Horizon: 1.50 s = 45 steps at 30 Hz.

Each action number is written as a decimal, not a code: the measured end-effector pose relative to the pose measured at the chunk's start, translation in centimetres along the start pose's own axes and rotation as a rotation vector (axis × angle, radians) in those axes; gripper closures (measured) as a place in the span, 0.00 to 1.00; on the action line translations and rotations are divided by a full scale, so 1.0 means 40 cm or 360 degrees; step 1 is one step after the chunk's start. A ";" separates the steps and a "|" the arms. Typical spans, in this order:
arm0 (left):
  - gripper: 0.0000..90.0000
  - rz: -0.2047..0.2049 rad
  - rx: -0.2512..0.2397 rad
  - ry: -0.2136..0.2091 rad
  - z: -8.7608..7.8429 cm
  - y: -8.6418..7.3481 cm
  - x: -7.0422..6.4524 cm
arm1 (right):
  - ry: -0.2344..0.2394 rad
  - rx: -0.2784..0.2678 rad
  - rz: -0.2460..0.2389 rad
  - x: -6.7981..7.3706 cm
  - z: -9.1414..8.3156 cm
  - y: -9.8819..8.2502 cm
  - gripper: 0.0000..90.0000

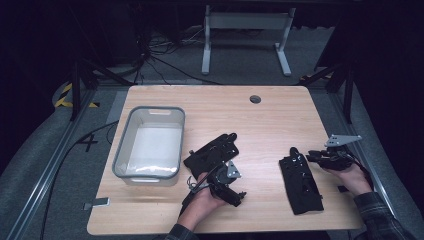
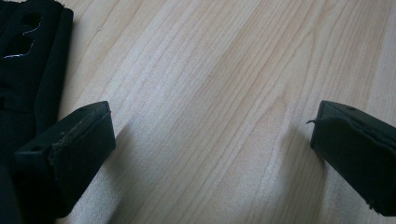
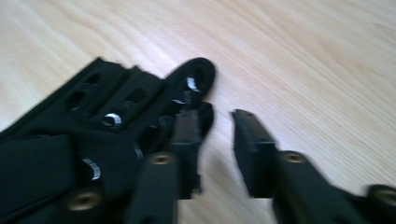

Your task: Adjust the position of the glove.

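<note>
Left gripper (image 1: 239, 196) near the table's (image 1: 270, 120) front edge, jaws spread over bare wood. Right gripper (image 1: 311, 156), jaws apart, empty, beside the black pouch (image 1: 300, 182) toward the right edge

blurred: right claw (image 3: 217, 154), black holster (image 3: 93, 135) | cut off: holster's left end

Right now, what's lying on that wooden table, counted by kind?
Black holster-like pieces: 2, one by the left gripper, one by the right gripper
Clear plastic bins: 1
Total: 3
</note>
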<state>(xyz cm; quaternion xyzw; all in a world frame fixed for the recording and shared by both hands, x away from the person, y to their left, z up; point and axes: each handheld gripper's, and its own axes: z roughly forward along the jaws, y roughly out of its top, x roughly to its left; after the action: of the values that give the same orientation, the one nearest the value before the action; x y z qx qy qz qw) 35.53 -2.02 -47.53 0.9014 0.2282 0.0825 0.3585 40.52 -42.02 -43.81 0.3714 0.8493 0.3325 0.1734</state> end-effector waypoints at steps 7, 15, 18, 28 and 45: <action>0.00 0.0003 0.0000 -0.0001 0.000 0.000 0.001 | -0.0111 -0.0025 0.0114 -0.027 0.009 -0.036 0.45; 0.02 0.0022 0.0058 -0.0016 -0.008 0.009 -0.002 | -0.0175 -0.0058 0.0189 -0.045 0.028 -0.058 0.20; 0.15 0.0011 0.0063 -0.0001 -0.020 0.012 0.002 | -0.0186 -0.0056 0.0189 -0.046 0.029 -0.057 0.18; 0.74 -0.0055 0.0034 0.0075 -0.066 0.059 0.030 | -0.0168 -0.0061 0.0217 -0.056 0.037 -0.057 0.15; 1.00 -0.0298 0.0132 0.0313 -0.038 0.102 0.142 | -0.0176 -0.0079 0.0226 -0.057 0.041 -0.057 0.14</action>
<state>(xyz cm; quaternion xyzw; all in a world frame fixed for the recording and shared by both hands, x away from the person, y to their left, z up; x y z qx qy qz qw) 41.51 -1.03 -43.74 0.8778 0.3486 0.1272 0.3030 41.77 -44.14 -46.46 0.4442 0.8014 0.3440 0.2053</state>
